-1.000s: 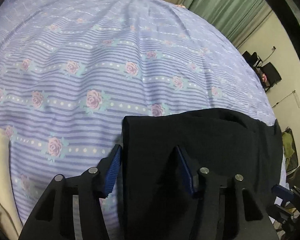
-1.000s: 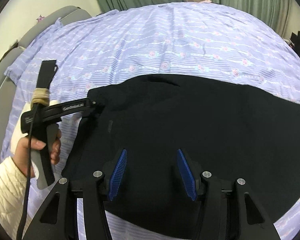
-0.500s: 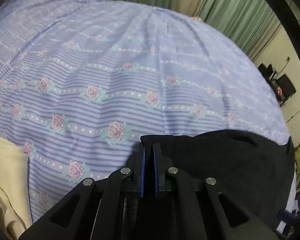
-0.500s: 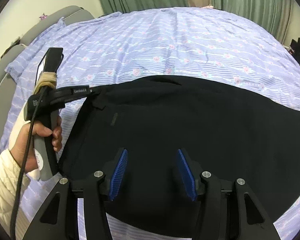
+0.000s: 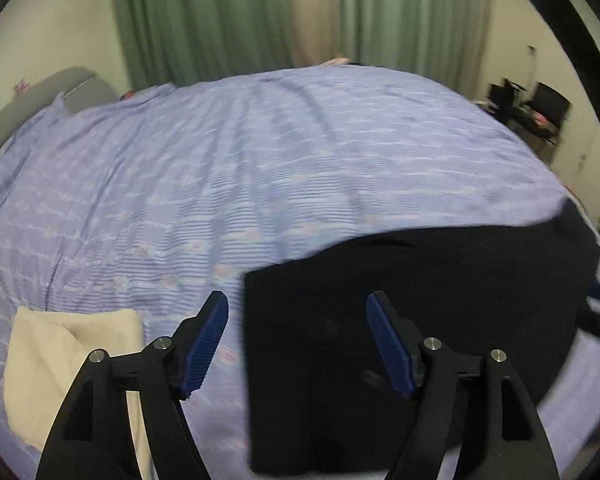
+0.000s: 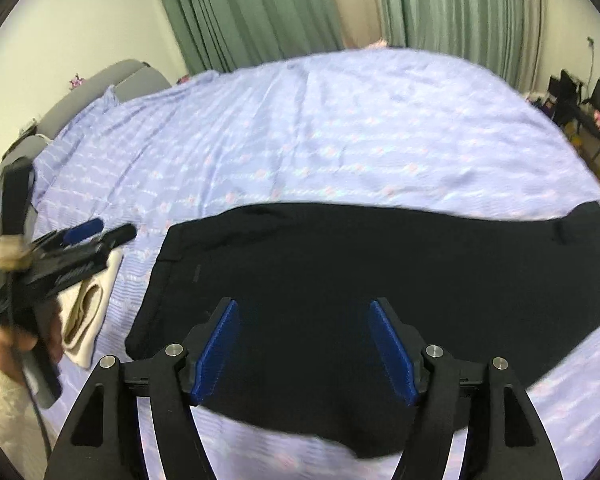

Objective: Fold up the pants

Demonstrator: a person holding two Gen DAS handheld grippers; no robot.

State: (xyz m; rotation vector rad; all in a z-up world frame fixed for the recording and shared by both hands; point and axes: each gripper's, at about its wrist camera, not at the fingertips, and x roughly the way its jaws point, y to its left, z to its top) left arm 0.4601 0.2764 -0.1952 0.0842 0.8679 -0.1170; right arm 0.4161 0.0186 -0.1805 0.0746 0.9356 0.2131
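The black pants [image 6: 380,276] lie flat on the bed, spread from left to right; they also show in the left wrist view [image 5: 420,300]. My left gripper [image 5: 298,340] is open and empty, above the pants' left edge. In the right wrist view it [image 6: 100,232] is off to the left of the pants, held in a hand. My right gripper [image 6: 304,348] is open and empty, above the near middle of the pants.
The bed has a lilac striped sheet with roses [image 6: 340,128]. A folded cream cloth [image 5: 68,348] lies left of the pants, also in the right wrist view [image 6: 88,300]. A grey headboard [image 6: 112,80] is at the left, green curtains [image 6: 260,12] behind, dark chairs [image 6: 580,100] far right.
My left gripper was shut on the pants' left edge half a second ago; it has opened, let go and pulled back up. My right gripper stayed open and lifted slightly.
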